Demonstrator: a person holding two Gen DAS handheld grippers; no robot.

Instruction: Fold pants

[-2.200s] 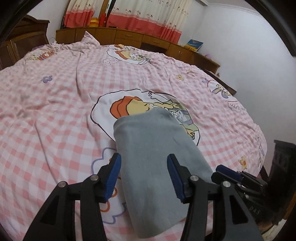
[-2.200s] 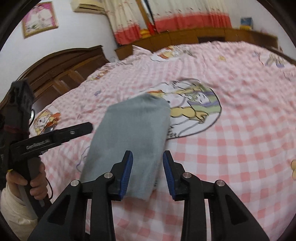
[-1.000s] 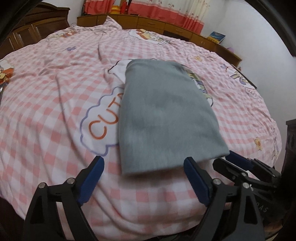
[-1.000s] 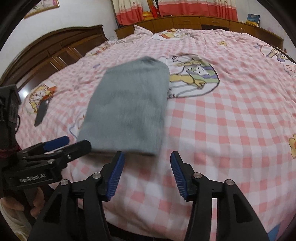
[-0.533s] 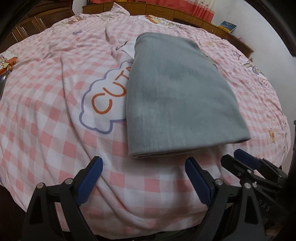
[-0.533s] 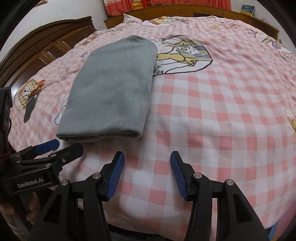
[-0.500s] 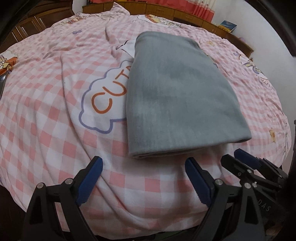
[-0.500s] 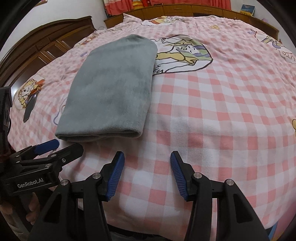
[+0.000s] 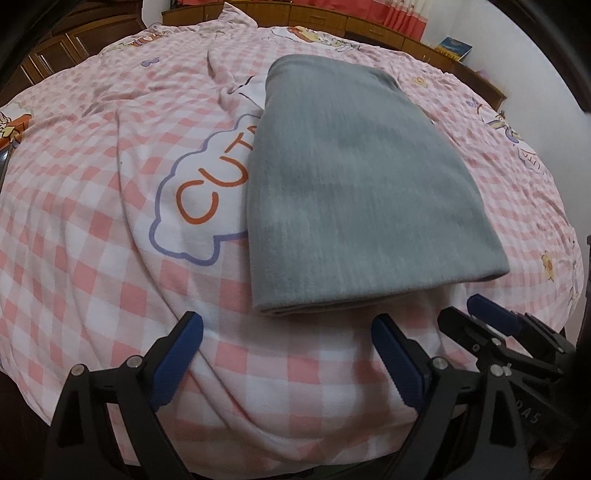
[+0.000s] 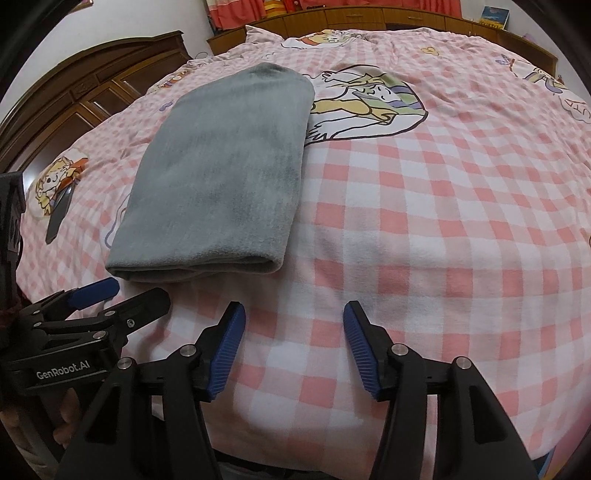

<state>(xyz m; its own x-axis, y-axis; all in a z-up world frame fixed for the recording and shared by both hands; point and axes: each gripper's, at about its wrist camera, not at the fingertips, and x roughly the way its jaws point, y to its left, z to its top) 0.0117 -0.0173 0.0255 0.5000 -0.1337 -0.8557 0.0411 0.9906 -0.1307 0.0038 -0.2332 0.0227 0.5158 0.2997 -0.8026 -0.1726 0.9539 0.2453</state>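
The grey pants (image 9: 354, 177) lie folded into a long flat rectangle on the pink checked bedspread (image 9: 92, 236), the fold edge toward me. My left gripper (image 9: 288, 332) is open just in front of that near edge, nothing between its blue pads. In the right wrist view the same pants (image 10: 225, 177) lie left of centre. My right gripper (image 10: 293, 321) hovers over bare bedspread to the right of the pants' near corner; its jaws are opening and hold nothing. The left gripper (image 10: 114, 295) shows there at lower left.
A dark wooden headboard (image 10: 92, 96) runs along the left. A low wooden cabinet (image 10: 388, 14) with red curtains stands behind the bed. A dark flat object (image 10: 59, 212) lies on the bedspread at far left. A person's fingers (image 10: 66, 413) grip the left tool.
Both grippers pulled back from the pants, which were released and now lie flat. The left gripper sank a little nearer the bed's near edge; the right jaws spread slightly.
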